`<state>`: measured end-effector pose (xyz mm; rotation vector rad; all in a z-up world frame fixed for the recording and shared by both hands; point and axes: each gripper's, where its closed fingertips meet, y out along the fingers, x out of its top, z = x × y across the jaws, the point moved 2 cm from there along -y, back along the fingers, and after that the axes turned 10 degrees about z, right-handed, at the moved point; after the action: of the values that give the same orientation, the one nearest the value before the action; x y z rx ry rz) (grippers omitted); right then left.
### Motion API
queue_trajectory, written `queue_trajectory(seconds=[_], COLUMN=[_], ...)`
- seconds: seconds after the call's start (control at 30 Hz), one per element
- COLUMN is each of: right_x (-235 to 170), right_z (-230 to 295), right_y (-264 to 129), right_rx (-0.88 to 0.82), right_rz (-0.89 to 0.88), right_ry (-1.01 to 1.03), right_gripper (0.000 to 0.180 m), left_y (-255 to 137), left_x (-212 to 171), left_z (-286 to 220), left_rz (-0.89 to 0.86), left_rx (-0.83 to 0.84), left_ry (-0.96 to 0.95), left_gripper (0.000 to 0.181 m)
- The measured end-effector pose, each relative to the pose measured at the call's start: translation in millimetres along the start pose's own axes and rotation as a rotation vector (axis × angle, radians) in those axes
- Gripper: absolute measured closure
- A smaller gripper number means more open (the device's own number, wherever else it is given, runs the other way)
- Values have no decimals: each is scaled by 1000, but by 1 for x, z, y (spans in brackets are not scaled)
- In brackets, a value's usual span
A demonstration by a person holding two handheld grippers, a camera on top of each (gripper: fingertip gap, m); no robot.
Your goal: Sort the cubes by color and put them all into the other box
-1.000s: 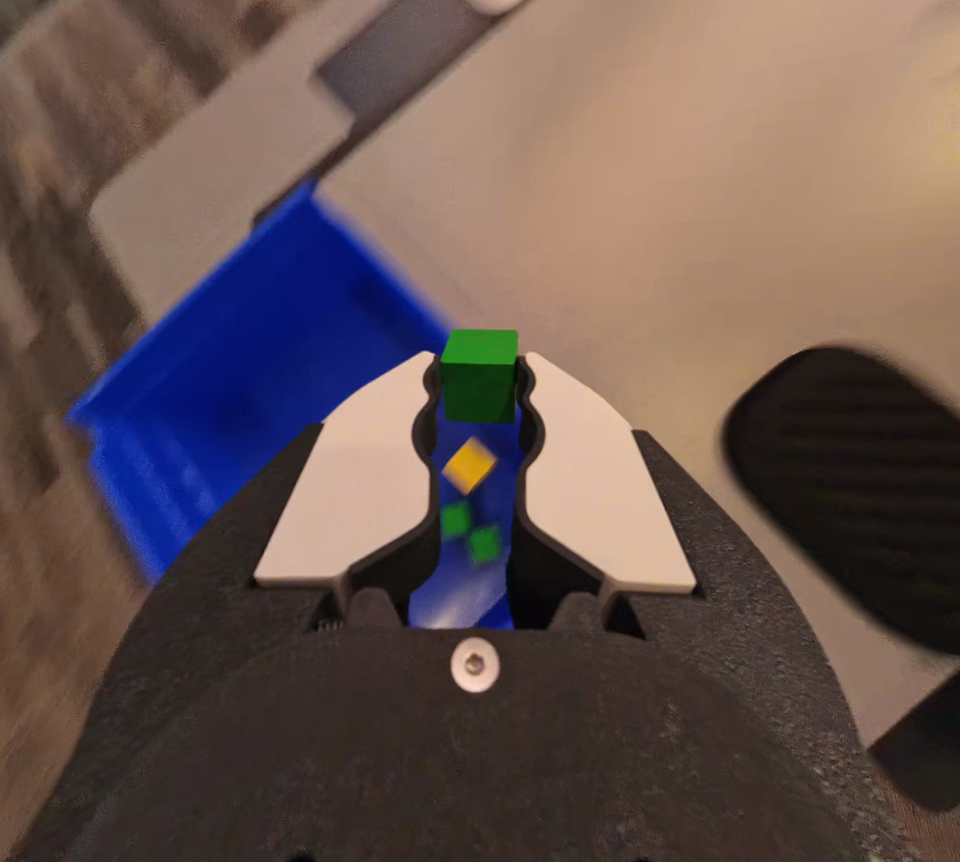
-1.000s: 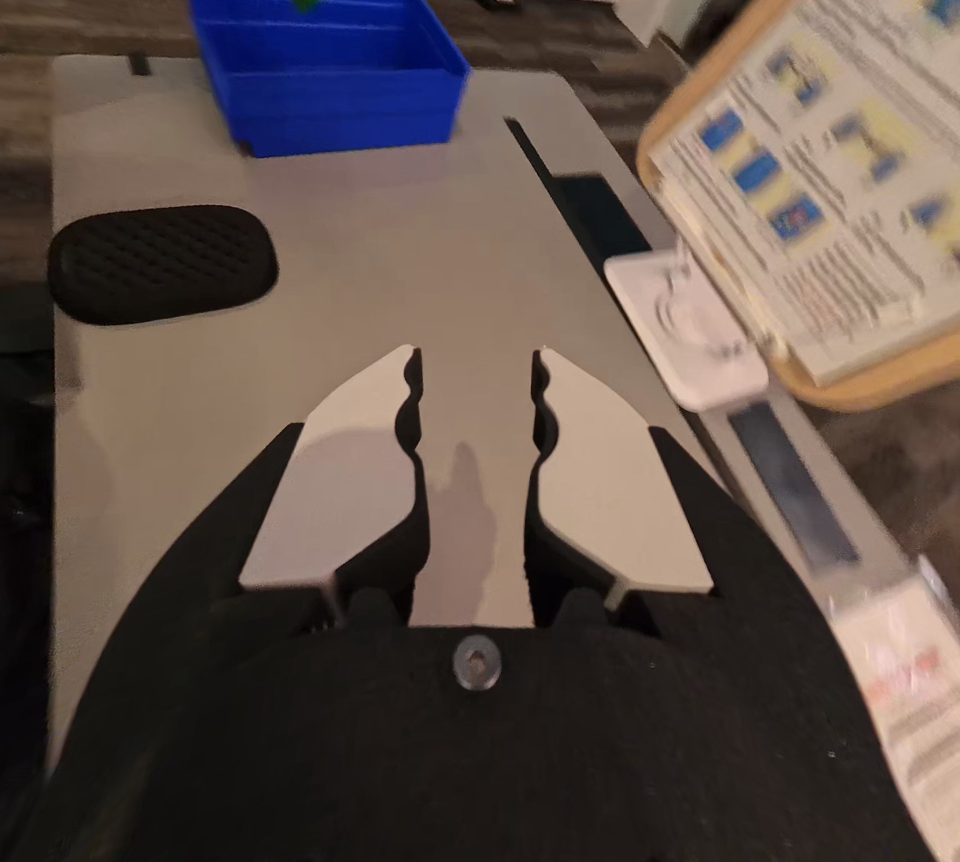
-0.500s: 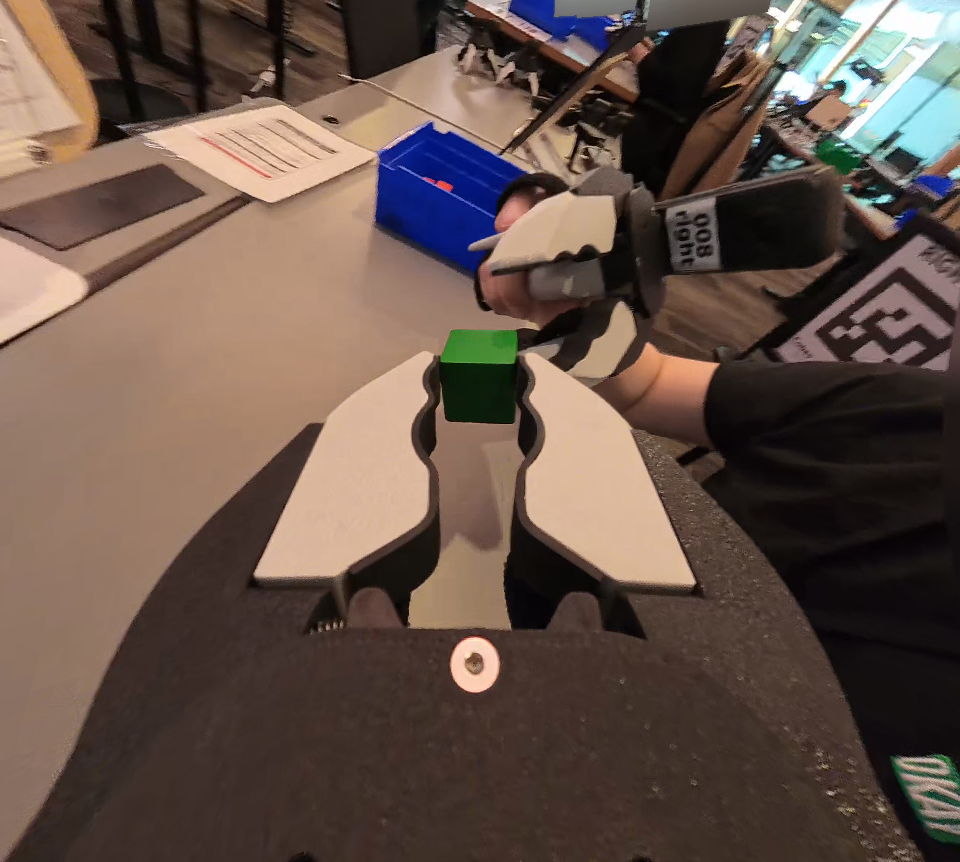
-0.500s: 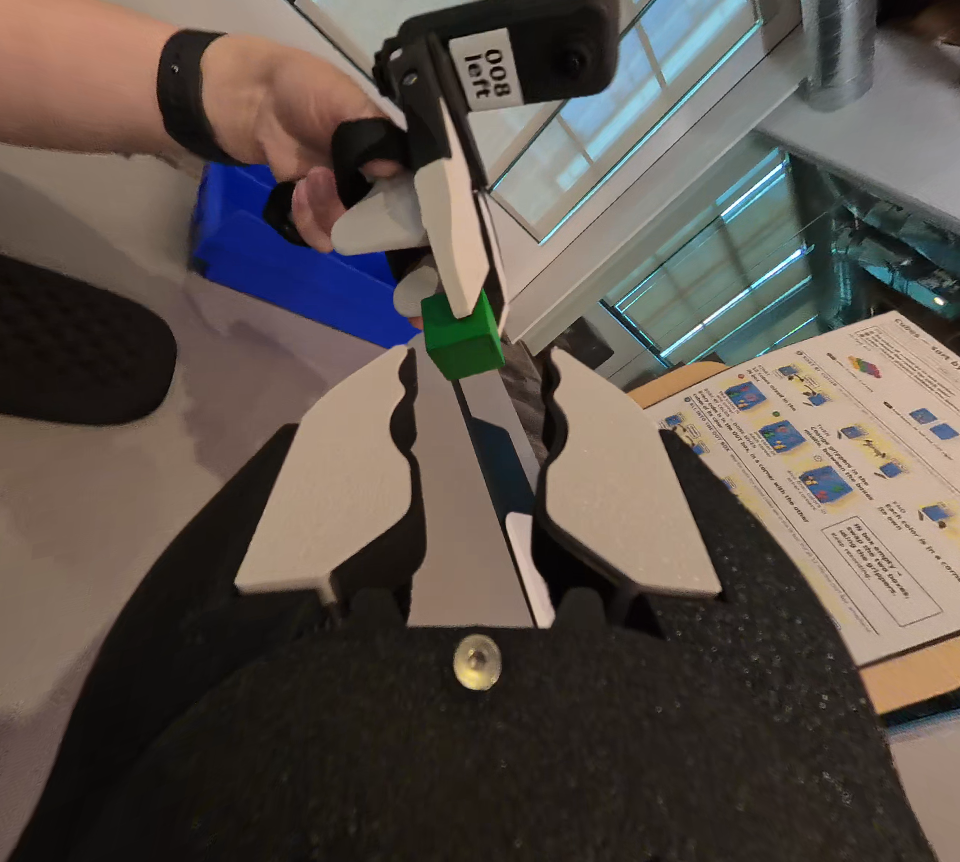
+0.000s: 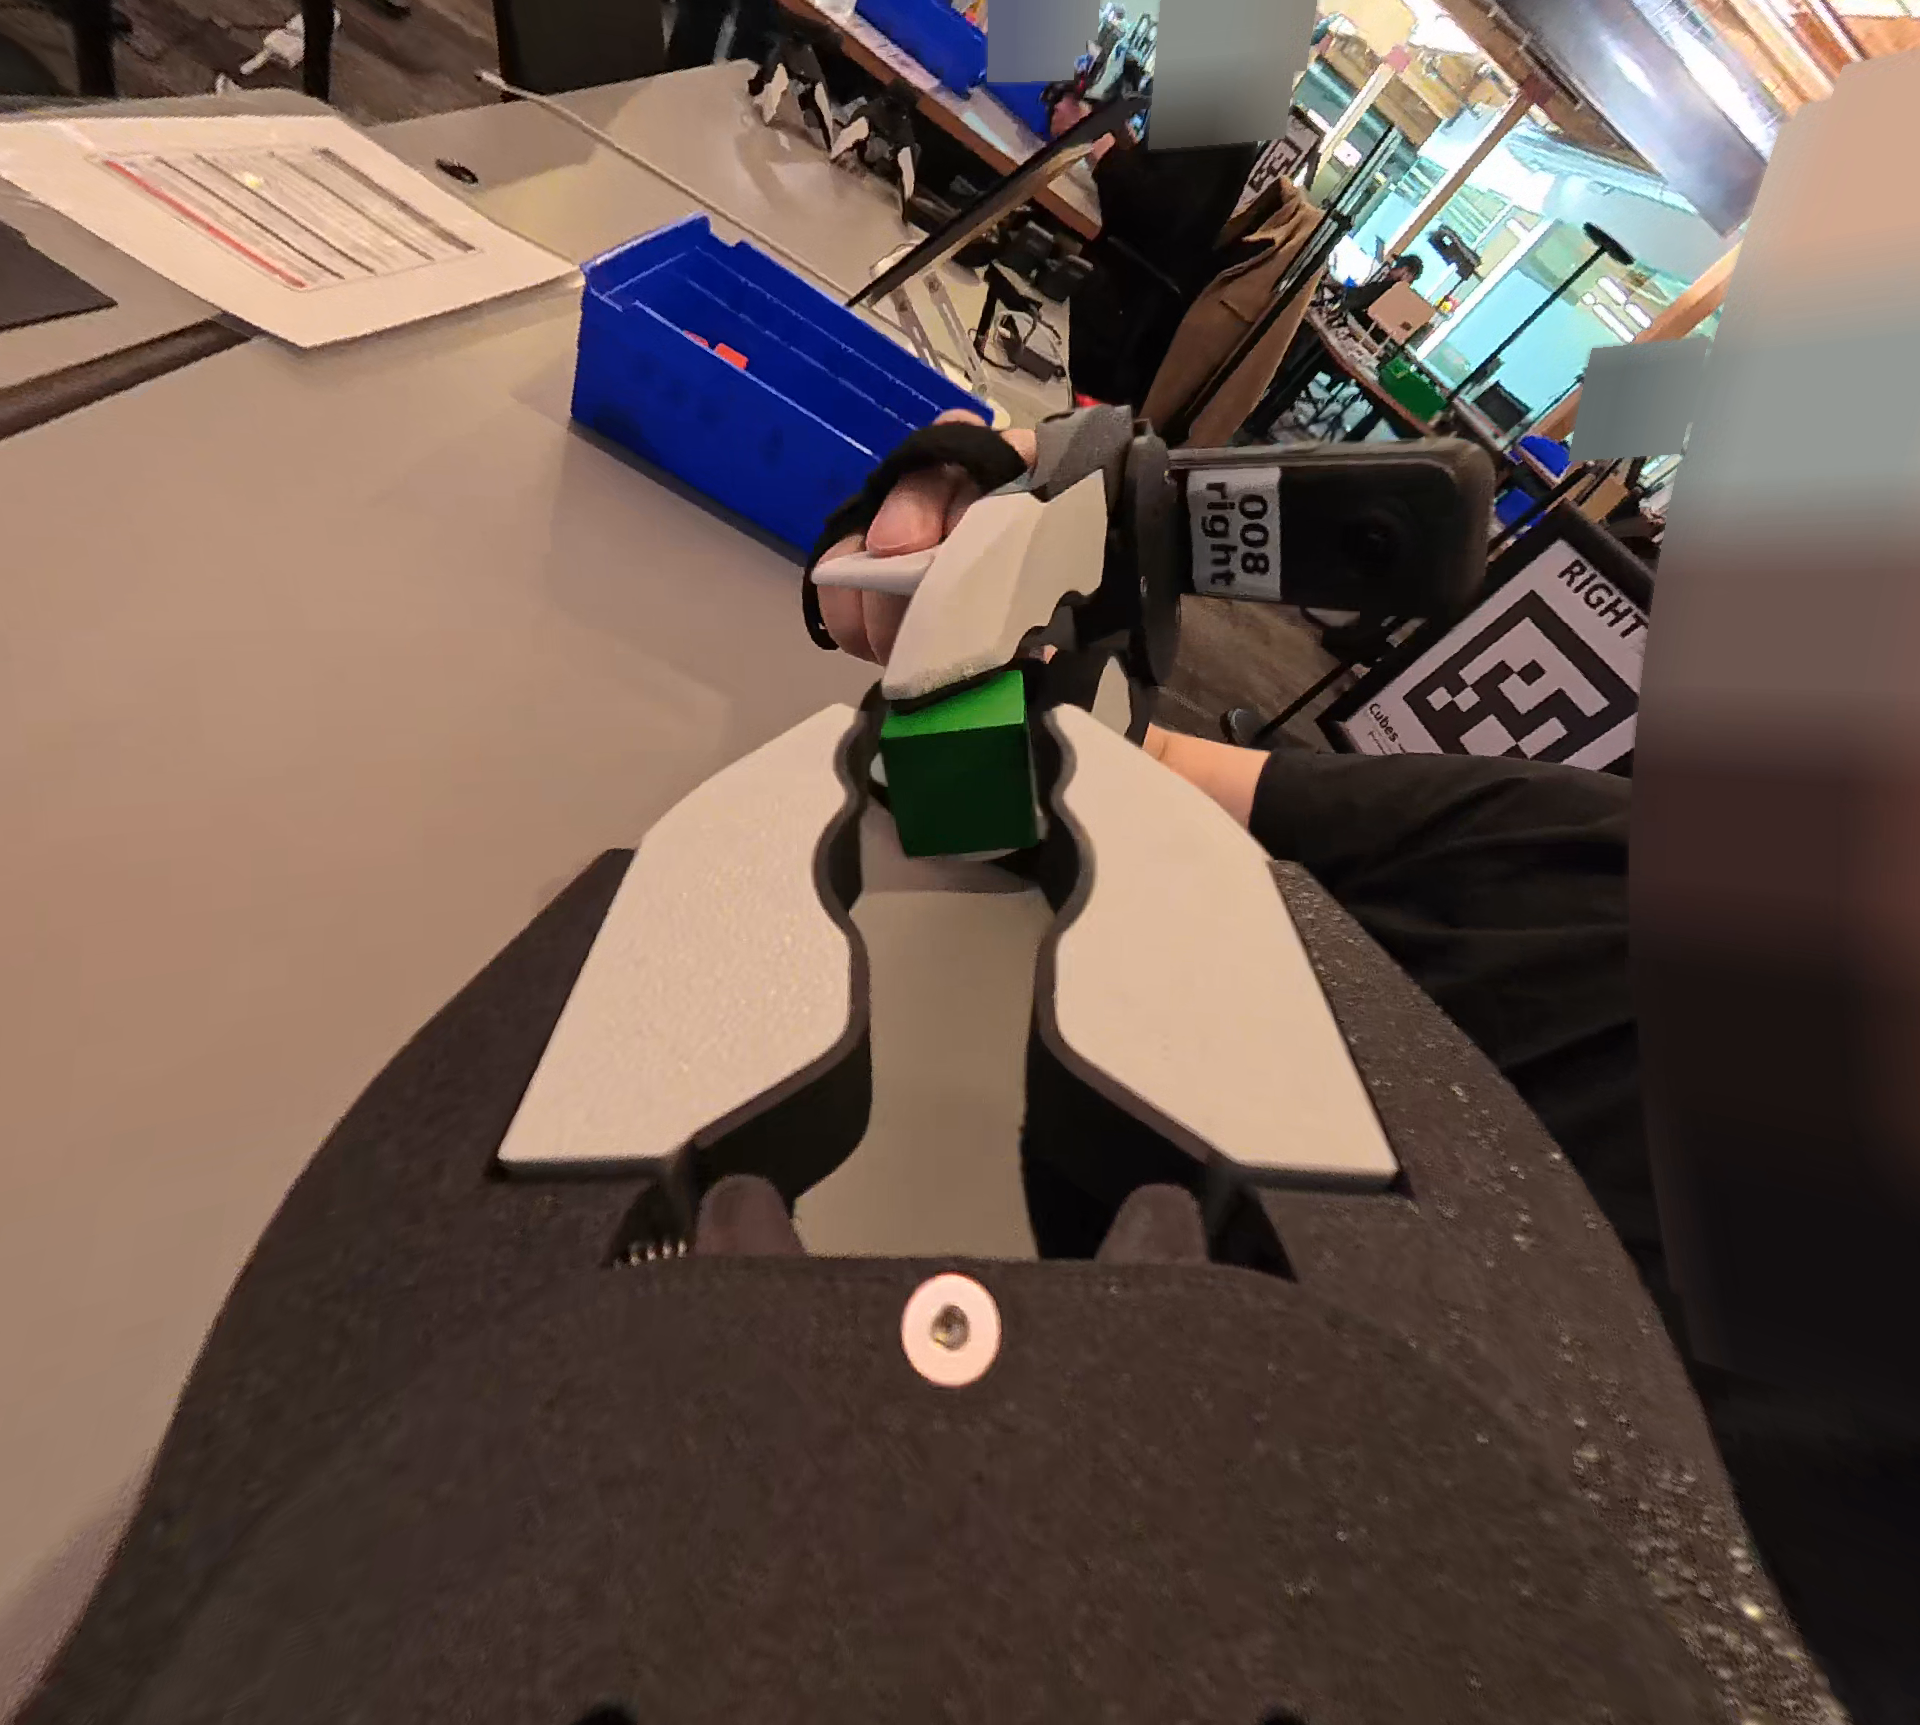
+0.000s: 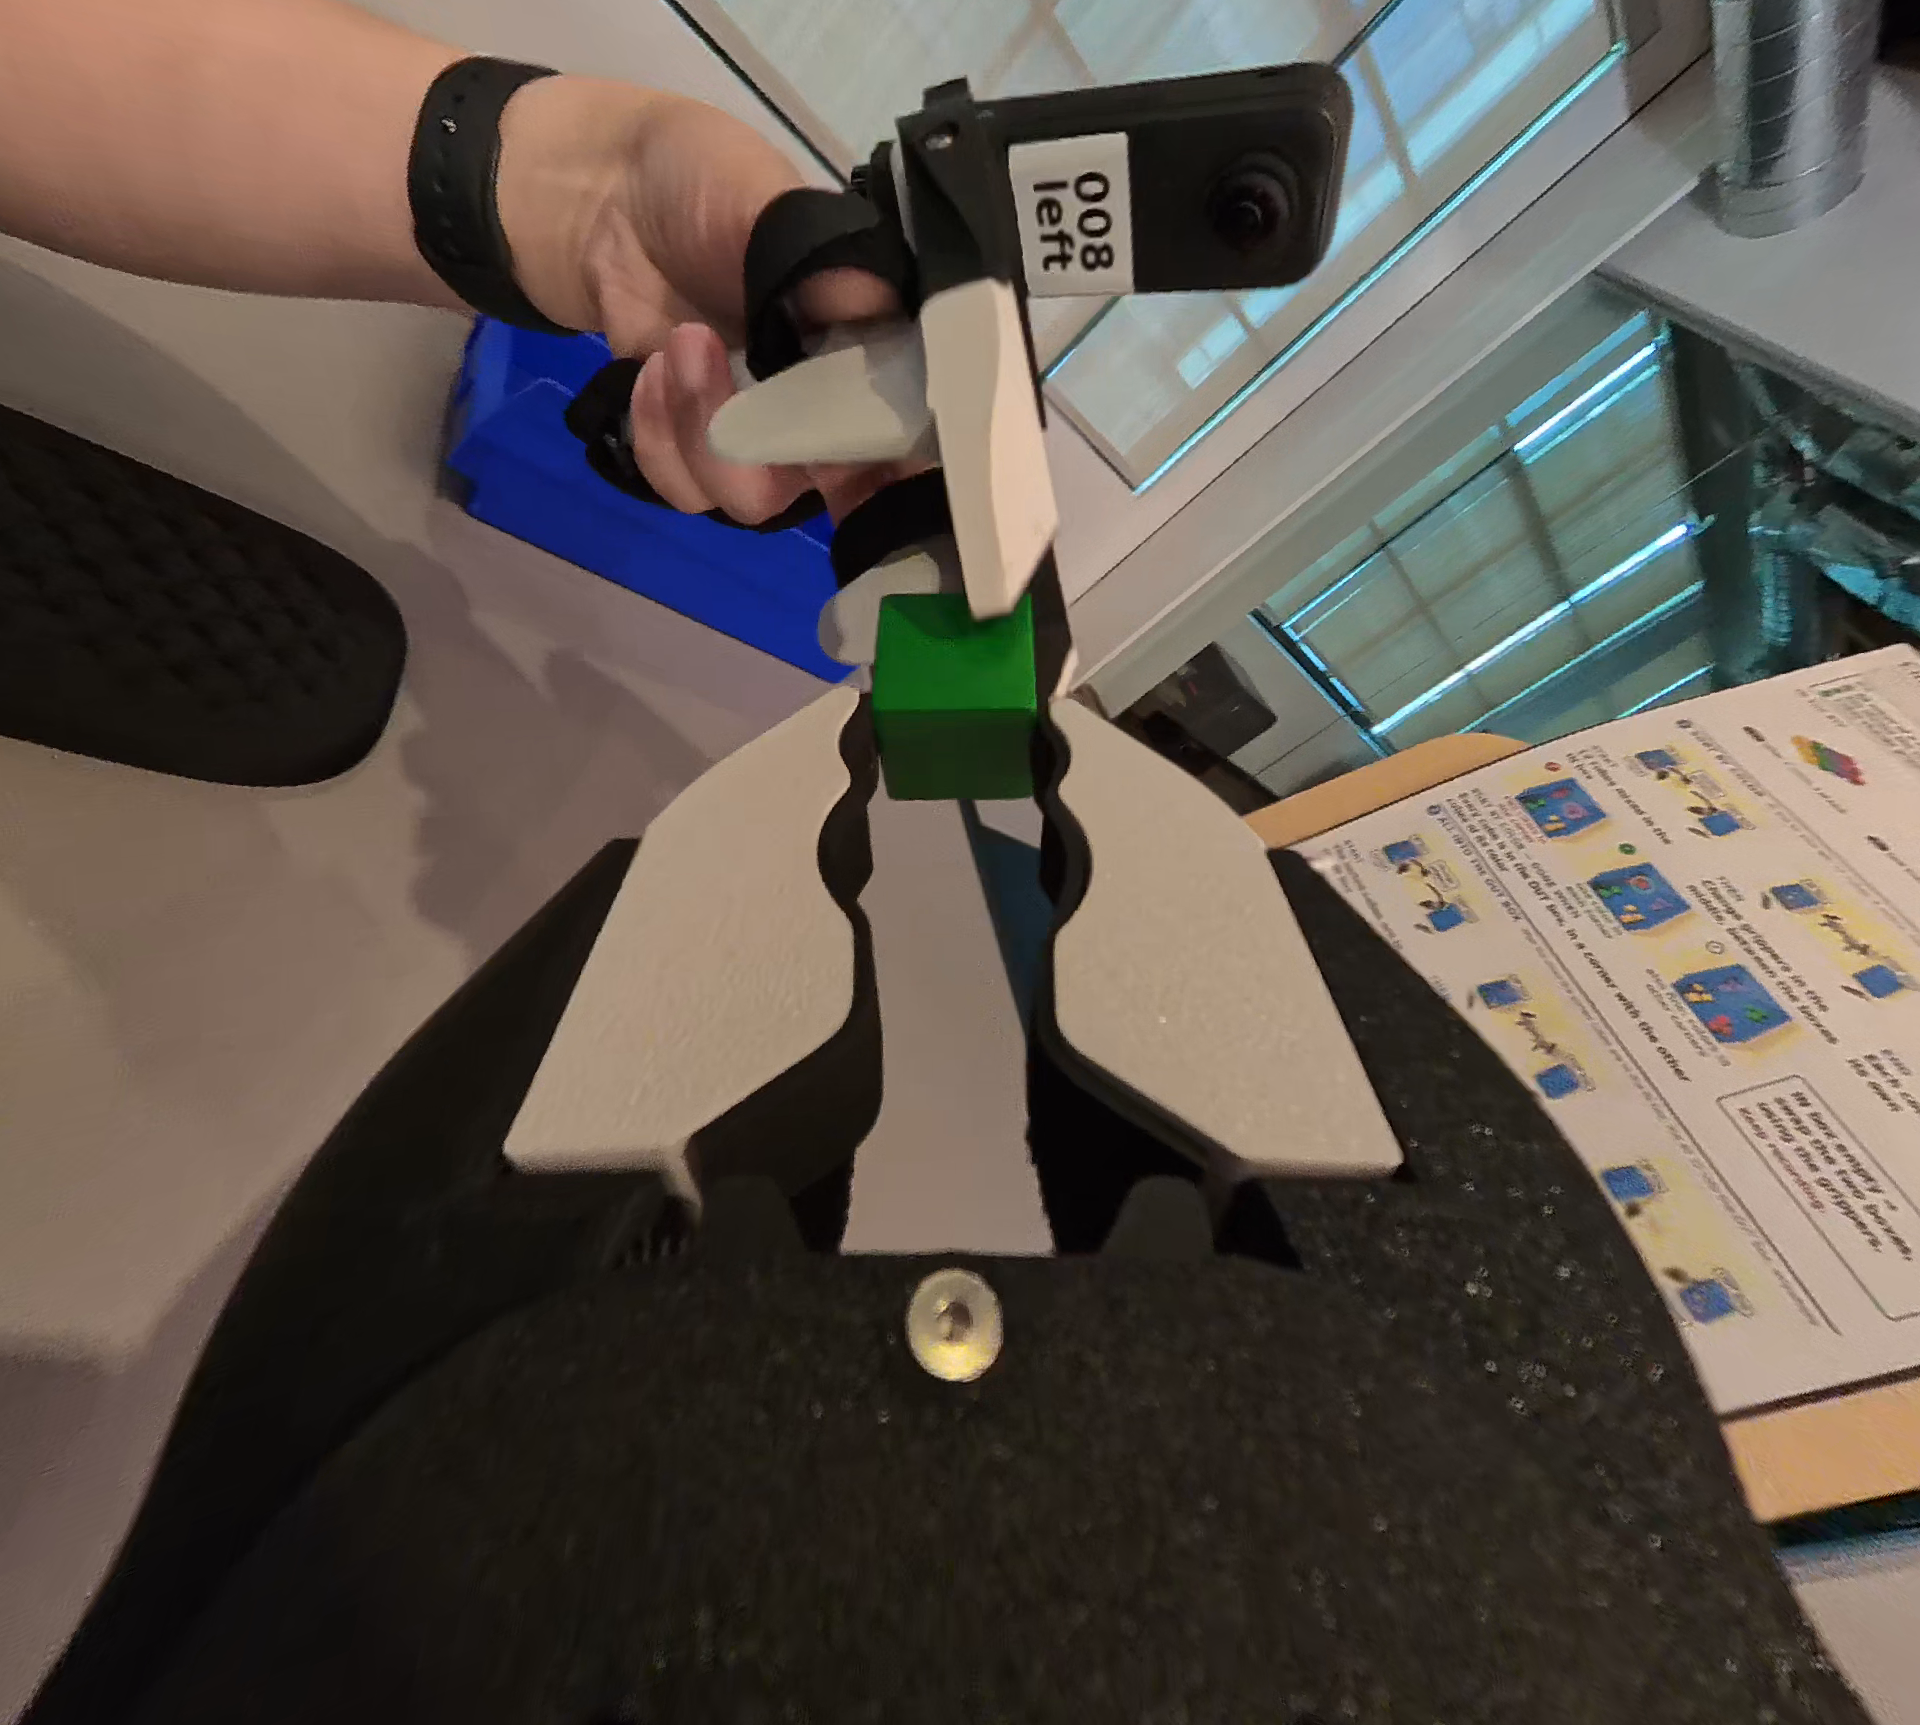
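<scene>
Left tool (image 5: 951,745): one, pinching the green cube (image 5: 961,782) at its tips, above the desk (image 5: 312,636).
Right tool (image 6: 951,730): one, tips pressed on the same cube from the opposite side.
Green cube: one, between both tools.
Blue boxes: one (image 5: 748,402) beyond the left tool, with something red inside; another (image 6: 623,512) beyond the right tool.

lab/workshop | rows of tables (image 5: 260,636), blue bins (image 5: 914,18), exposed ducting (image 6: 1787,13)

Cube (image 5: 961,776) sits between both tongs' tips — one box (image 5: 748,387) behind, on the table (image 5: 312,636).
</scene>
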<state>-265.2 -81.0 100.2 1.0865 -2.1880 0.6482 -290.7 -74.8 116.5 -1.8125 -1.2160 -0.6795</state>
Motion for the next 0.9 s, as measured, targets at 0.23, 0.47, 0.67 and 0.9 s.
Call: queue_trajectory(seconds=[0.23,0.47,0.67,0.9], right_x=[-39,-237,-337,-369], right_z=[-77,-80,2,31], right_y=[-101,-342,-446,-477], right_rx=[-46,-28,266,371], right_rz=[302,1374,1927,2104], right_ry=[201,898,1138,1122], right_gripper=[152,152,152,152], left_y=[-40,-70,-59,-50], left_x=[-36,-90,-100,-96], left_z=[17,17,-1,-12], left_rz=[-62,3,34,62], left_rx=[213,397,383,406], left_ry=[85,91,133,186], left_gripper=[146,153,153,153])
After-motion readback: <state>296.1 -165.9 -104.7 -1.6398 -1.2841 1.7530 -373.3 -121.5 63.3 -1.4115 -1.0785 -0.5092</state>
